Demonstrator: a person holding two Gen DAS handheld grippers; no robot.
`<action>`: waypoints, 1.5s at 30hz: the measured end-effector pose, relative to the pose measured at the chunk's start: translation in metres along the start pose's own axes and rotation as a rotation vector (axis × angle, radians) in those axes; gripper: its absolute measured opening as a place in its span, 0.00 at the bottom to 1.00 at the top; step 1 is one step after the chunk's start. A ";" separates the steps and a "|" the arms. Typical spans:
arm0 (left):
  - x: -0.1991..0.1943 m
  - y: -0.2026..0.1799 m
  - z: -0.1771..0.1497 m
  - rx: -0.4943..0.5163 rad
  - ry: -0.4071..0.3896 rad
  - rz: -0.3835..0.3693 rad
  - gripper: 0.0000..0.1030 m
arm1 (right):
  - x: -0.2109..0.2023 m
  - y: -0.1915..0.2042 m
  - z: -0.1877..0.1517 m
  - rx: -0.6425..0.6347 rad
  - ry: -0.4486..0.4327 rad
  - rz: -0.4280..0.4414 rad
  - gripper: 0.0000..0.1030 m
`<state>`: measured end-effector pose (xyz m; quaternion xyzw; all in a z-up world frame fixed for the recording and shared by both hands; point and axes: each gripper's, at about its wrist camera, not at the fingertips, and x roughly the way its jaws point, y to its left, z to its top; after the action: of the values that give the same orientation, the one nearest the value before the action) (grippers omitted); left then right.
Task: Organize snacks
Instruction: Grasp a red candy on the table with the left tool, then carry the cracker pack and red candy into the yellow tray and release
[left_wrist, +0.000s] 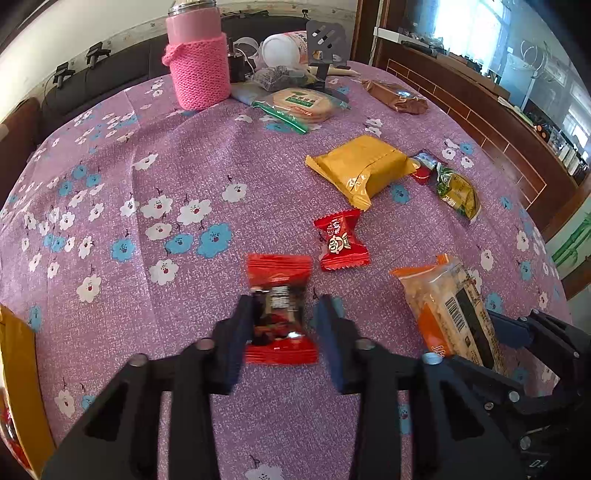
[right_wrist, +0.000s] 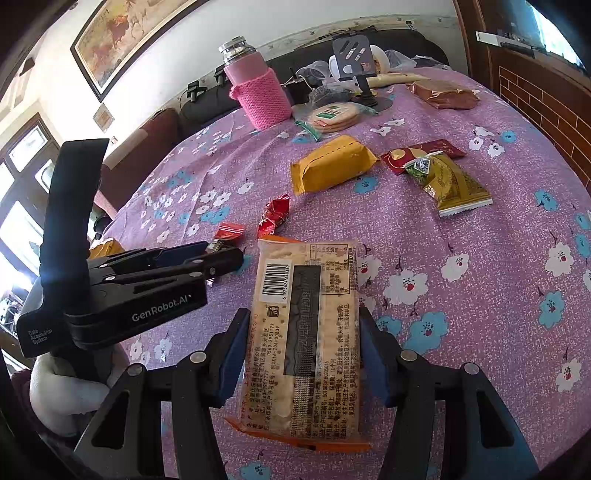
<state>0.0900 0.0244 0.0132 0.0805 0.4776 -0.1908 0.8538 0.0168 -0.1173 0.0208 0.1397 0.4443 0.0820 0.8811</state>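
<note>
Pretty clearly a lived-in home, a living room by the look of it. The surface is covered with a purple flowered cloth. Behind it a dark sofa is seen against the wall, and above that a framed painting is hung. A knit-sleeved pink flask is stood at the surface's far edge.

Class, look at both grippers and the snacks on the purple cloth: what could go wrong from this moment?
1. The left gripper straddles the red packet with a gap at the right finger, so closing may pinch only wrapper and slip.
2. The right gripper grips the long cracker pack; squeezing might crush the crackers.
3. The two grippers sit close together and could collide.
</note>
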 end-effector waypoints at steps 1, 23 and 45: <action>-0.002 0.002 -0.001 -0.012 -0.003 -0.003 0.22 | 0.000 0.000 0.000 0.002 -0.001 0.000 0.56; -0.230 0.158 -0.138 -0.474 -0.377 0.081 0.22 | -0.060 0.112 0.015 -0.108 -0.063 0.342 0.55; -0.202 0.278 -0.242 -0.760 -0.292 0.149 0.25 | 0.102 0.383 -0.010 -0.405 0.218 0.220 0.55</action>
<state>-0.0830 0.4057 0.0432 -0.2340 0.3807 0.0521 0.8931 0.0611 0.2747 0.0600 -0.0017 0.4931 0.2793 0.8239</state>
